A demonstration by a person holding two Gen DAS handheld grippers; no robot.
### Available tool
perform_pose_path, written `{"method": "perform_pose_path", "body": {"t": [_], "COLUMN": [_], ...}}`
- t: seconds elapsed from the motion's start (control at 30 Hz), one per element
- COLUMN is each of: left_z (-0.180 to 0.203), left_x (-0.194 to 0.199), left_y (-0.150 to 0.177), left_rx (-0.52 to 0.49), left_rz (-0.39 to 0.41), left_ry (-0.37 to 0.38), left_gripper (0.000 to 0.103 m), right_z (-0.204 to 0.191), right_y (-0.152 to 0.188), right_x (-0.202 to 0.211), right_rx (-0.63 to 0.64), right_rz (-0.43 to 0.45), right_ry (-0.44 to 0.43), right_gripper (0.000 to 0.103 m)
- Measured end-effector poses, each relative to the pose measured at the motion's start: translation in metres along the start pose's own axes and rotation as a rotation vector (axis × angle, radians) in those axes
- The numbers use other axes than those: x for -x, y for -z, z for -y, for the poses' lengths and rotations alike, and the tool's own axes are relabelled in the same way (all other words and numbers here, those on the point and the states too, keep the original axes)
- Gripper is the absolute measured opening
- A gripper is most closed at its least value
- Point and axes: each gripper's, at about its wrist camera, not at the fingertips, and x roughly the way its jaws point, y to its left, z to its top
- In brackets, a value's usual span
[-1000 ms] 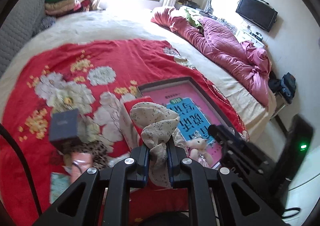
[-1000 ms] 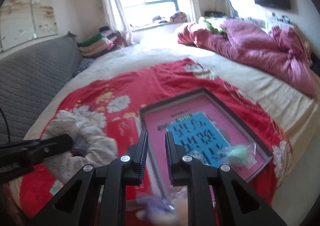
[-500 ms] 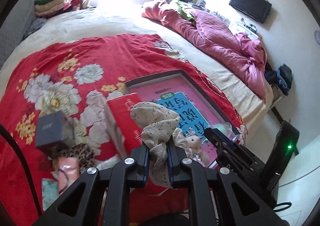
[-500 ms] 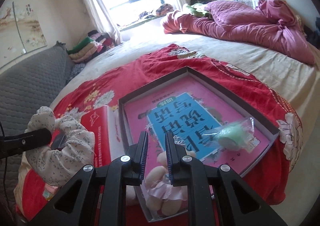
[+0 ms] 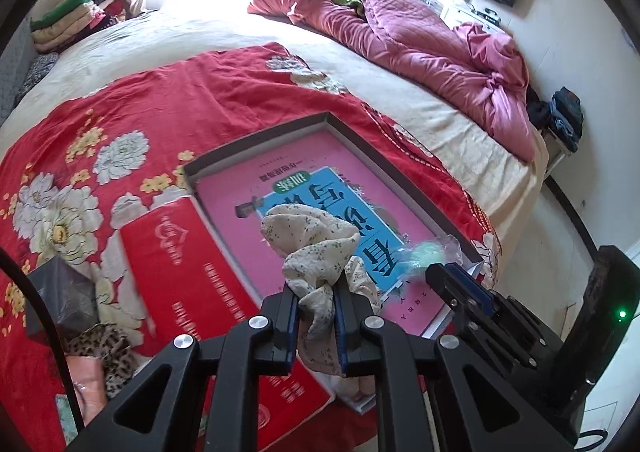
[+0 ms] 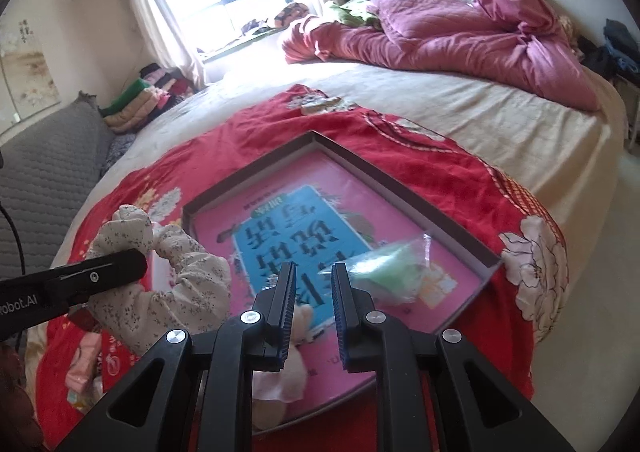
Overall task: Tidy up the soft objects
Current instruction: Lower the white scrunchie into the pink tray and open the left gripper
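My left gripper (image 5: 316, 286) is shut on a cream floral cloth (image 5: 308, 236) and holds it above the near left part of a shallow dark-rimmed box (image 5: 352, 131) with a pink and blue printed bottom. The cloth also shows in the right wrist view (image 6: 168, 284), held by the left gripper's arm. My right gripper (image 6: 314, 272) is open a little and empty, over the near end of the box (image 6: 360, 155). A green soft item in clear wrap (image 6: 384, 272) lies in the box, and a small plush doll (image 6: 296, 356) lies under my right fingers.
A red booklet (image 5: 192, 284) lies left of the box on the red flowered blanket (image 5: 140, 111). A dark small box (image 5: 60, 292), leopard-print cloth (image 5: 108, 348) and a pink packet (image 5: 88, 384) lie at the left. A crumpled pink quilt (image 5: 420, 35) fills the bed's far right.
My left gripper has carried the floral cloth rightward, from over the red booklet to over the box. My right gripper has moved forward over the box and its jaws have spread slightly.
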Motion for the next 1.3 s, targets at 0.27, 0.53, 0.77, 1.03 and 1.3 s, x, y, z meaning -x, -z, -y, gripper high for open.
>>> {"method": "perform_pose_path", "body": {"t": [0.27, 0.53, 0.77, 1.03, 1.3], "left_z": [0.009, 0.011, 0.01, 0.009, 0.005], "left_x": [-0.024, -0.049, -0.05, -0.042, -0.018], "left_y": [-0.006, -0.002, 0.001, 0.001, 0.005], "left_rx": [-0.005, -0.012, -0.03, -0.03, -0.03], "left_rz": [-0.027, -0.091, -0.085, -0.07, -0.03], "left_ry": [-0.017, -0.06, -0.071, -0.074, -0.067], "left_gripper": [0.015, 0.028, 0.05, 0.056, 0.064], "right_z": [0.018, 0.016, 0.018, 0.019, 0.016], "right_y": [0.0, 0.001, 0.002, 0.004, -0.001], "right_x": [-0.004, -0.007, -0.01, -0.011, 0.004], "right_rx": [-0.05, -0.038, -0.037, -0.045, -0.059], "right_rz": [-0.019, -0.029, -0.036, -0.046, -0.008], "right_ry": [0.004, 0.009, 0.029, 0.044, 0.078], "right_gripper": [0.024, 0.037, 0.043, 0.057, 0.067]}}
